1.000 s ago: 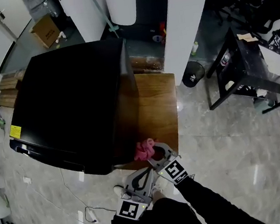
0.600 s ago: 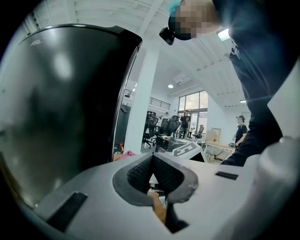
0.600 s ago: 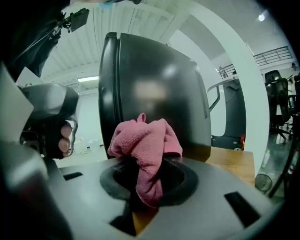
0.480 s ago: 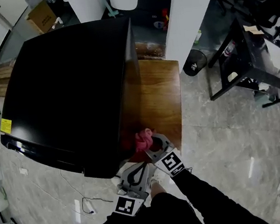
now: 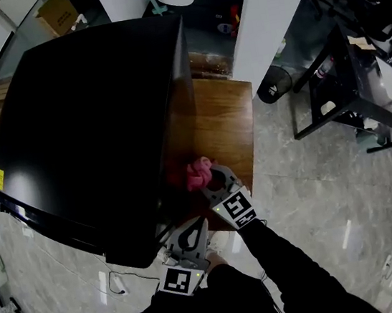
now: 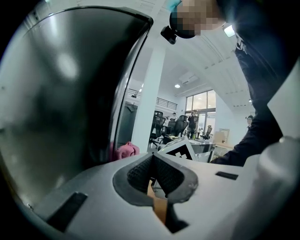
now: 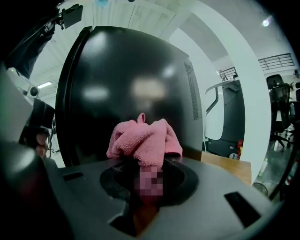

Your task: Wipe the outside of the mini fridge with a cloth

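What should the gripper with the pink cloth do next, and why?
Probably slide the pink cloth upward along the side wall of the mini fridge. The right gripper is shut on the cloth, which sits low at that glossy black side, near the wooden table, so much of the wall lies above it.

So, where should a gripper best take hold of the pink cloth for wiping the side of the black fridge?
Grip the pink cloth by its gathered tail, from the side away from the mini fridge, as the right gripper does. The bunched wad then sticks out ahead of the jaws, so soft cloth, not plastic, would likely meet the glossy wall.
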`<state>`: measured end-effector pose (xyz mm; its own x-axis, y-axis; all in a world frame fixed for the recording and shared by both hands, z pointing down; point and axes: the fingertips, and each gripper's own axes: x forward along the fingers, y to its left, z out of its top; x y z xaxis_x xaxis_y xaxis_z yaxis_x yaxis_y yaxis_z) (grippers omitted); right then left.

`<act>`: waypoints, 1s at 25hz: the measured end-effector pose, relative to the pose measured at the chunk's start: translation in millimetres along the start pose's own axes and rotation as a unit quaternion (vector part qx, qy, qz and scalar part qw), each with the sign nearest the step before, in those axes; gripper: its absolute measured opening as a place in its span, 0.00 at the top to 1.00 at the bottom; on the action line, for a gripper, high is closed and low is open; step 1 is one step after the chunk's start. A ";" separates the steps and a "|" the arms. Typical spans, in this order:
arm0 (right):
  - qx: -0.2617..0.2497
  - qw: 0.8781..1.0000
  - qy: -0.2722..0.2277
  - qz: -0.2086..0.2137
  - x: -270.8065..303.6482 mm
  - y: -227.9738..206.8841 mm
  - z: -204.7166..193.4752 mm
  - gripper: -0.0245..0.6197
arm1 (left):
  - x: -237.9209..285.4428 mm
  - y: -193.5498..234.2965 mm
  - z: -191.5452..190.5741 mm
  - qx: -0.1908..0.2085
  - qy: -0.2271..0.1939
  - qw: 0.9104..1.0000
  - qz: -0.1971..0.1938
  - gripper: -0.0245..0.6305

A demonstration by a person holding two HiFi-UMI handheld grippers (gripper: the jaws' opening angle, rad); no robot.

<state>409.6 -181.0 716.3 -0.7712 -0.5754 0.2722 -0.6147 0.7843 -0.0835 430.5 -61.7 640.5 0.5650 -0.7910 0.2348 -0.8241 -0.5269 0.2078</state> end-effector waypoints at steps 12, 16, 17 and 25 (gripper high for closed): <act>-0.044 0.999 -0.002 -0.004 50.0 -93.0 14.2 0.81 | 62.6 0.8 10.7 -0.017 -0.024 0.999 0.035 0.95; -0.057 0.998 0.003 -0.017 67.1 -127.8 19.2 0.81 | 70.8 -0.5 19.2 -0.014 -0.034 0.999 0.040 0.96; -0.057 0.998 0.004 -0.021 71.0 -135.9 20.9 0.81 | 70.5 -0.6 20.3 -0.013 -0.034 0.999 0.040 0.95; -0.066 0.995 0.031 -0.065 81.9 -175.9 33.6 0.81 | 48.8 -3.2 33.7 -0.009 -0.038 0.998 0.040 0.95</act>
<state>449.0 -373.9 721.0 -0.6727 -0.6615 0.3316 -0.6778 0.7306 0.0824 459.3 -109.1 619.2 0.4924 -0.8520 0.1778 -0.8649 -0.4562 0.2092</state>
